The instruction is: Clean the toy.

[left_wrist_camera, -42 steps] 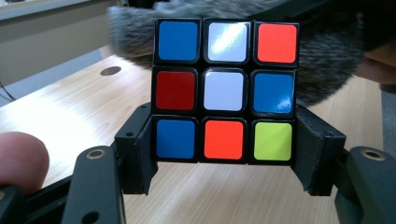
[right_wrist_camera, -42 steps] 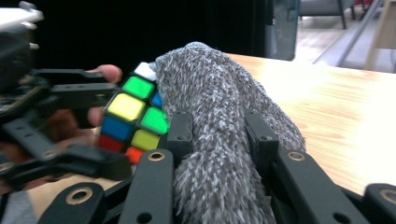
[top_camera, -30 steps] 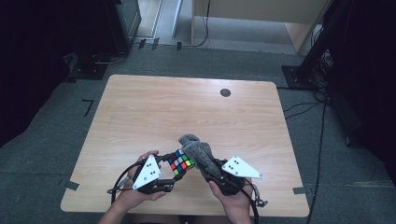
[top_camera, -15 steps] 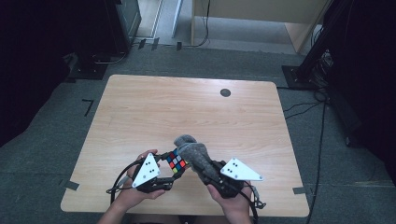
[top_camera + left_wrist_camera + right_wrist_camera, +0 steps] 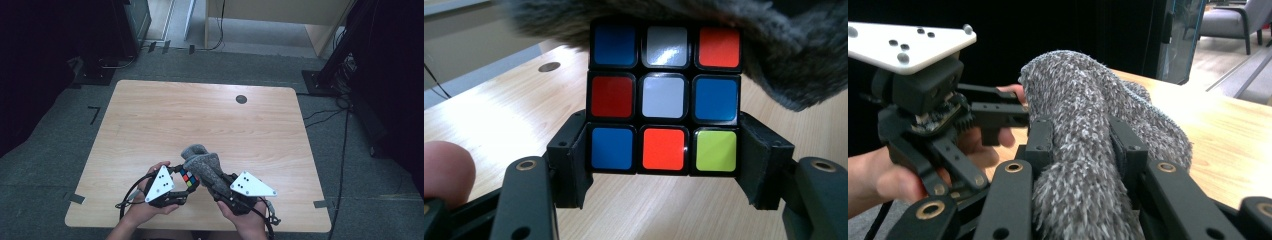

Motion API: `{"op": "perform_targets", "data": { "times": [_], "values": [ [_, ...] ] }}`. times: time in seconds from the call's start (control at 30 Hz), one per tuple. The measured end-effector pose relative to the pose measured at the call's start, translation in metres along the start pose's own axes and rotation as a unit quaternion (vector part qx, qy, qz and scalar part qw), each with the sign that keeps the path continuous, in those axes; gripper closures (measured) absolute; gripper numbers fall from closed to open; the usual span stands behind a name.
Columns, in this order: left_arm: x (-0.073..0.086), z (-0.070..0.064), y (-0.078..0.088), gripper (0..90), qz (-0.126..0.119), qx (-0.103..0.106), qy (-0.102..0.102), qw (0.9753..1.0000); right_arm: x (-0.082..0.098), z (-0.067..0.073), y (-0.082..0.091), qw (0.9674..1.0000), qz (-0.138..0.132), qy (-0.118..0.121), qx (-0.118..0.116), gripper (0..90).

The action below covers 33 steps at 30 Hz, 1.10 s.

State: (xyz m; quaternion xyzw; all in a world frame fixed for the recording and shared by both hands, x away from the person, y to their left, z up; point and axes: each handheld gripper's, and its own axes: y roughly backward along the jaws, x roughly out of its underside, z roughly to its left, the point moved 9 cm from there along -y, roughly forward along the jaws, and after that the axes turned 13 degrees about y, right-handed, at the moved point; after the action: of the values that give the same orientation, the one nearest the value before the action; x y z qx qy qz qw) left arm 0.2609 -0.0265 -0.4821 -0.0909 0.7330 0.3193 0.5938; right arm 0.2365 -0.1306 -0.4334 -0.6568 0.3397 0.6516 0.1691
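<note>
A scrambled puzzle cube [image 5: 664, 100] with blue, white, red, orange and green stickers sits between the jaws of my left gripper [image 5: 664, 165], which is shut on its lower row. In the high view the cube [image 5: 189, 177] is held just above the table's near edge by the left gripper [image 5: 182, 182]. A fuzzy grey cloth [image 5: 1083, 130] is bunched between the jaws of my right gripper [image 5: 1080, 145], which is shut on it. The cloth [image 5: 202, 165] lies against the top of the cube, and its grey fur [image 5: 774, 45] hangs over the cube's upper edge.
The wooden table [image 5: 200, 120] has a small round black grommet [image 5: 241, 99] near its far edge. Dark stands and cables [image 5: 330, 105] ring the table on the grey floor. A person's thumb [image 5: 446, 170] shows at the left gripper's side.
The grey cloth and the right gripper have shifted slightly left against the cube. The left gripper and cube have kept their place.
</note>
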Motion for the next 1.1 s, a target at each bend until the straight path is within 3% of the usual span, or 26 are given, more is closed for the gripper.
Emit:
{"op": "perform_targets", "data": {
  "times": [0.07, 0.13, 0.17, 0.23, 0.4, 0.53, 0.63, 0.7, 0.8, 0.87, 0.93, 1.0, 1.03, 1.1],
  "values": [
    [-0.003, -0.002, 0.001, 34.8, -0.005, 0.010, 0.005, 0.9999, 0.000, -0.005, 0.001, 0.9999, -0.003, -0.009, 0.005, 68.3],
    [-0.006, -0.002, 0.004, 34.8, -0.014, 0.019, 0.014, 0.9996, 0.007, -0.018, 0.003, 0.9994, 0.007, -0.023, 0.025, 68.4],
    [-0.006, 0.001, 0.005, 34.8, -0.014, 0.014, 0.014, 0.9997, 0.012, -0.022, 0.003, 0.9989, 0.015, -0.028, 0.034, 68.4],
    [-0.005, 0.005, 0.004, 34.8, -0.010, 0.006, 0.016, 0.9998, 0.016, -0.023, 0.002, 0.9988, 0.017, -0.038, 0.027, 68.4],
    [-0.003, 0.005, 0.003, 34.7, -0.007, -0.001, 0.015, 0.9999, 0.002, -0.002, -0.001, 0.9999, 0.005, 0.006, 0.010, 67.9],
    [-0.004, 0.004, 0.004, 34.7, -0.009, -0.001, 0.011, 0.9999, 0.010, -0.015, 0.000, 0.9995, 0.009, -0.025, 0.018, 67.9],
    [-0.001, 0.008, 0.001, 34.7, 0.003, -0.020, 0.005, 0.9998, 0.023, -0.023, -0.001, 0.9986, 0.028, -0.025, 0.038, 68.0],
    [0.003, 0.010, -0.003, 34.7, 0.025, -0.034, -0.004, 0.9991, 0.017, -0.019, 0.000, 0.9990, 0.017, -0.010, 0.039, 68.0],
    [0.011, 0.012, -0.010, 34.7, 0.061, -0.066, -0.018, 0.9958, 0.001, -0.002, 0.000, 0.9985, -0.002, 0.044, 0.032, 67.9],
    [0.014, 0.010, -0.014, 34.8, 0.083, -0.080, -0.030, 0.9929, 0.002, 0.012, -0.005, 0.9971, 0.011, 0.073, 0.018, 67.9],
    [0.016, 0.007, -0.016, 34.8, 0.097, -0.099, -0.055, 0.9888, 0.013, 0.023, -0.015, 0.9947, 0.041, 0.094, 0.006, 67.7],
    [0.017, 0.004, -0.016, 34.8, 0.105, -0.118, -0.093, 0.9830, 0.023, 0.028, -0.022, 0.9939, 0.061, 0.092, -0.009, 67.6],
    [0.017, 0.003, -0.016, 34.8, 0.105, -0.124, -0.109, 0.9807, 0.026, 0.029, -0.024, 0.9947, 0.067, 0.075, -0.021, 67.6],
    [0.017, 0.002, -0.015, 34.8, 0.104, -0.128, -0.126, 0.9782, 0.027, 0.030, -0.024, 0.9956, 0.069, 0.037, -0.051, 67.7]
  ]
}}
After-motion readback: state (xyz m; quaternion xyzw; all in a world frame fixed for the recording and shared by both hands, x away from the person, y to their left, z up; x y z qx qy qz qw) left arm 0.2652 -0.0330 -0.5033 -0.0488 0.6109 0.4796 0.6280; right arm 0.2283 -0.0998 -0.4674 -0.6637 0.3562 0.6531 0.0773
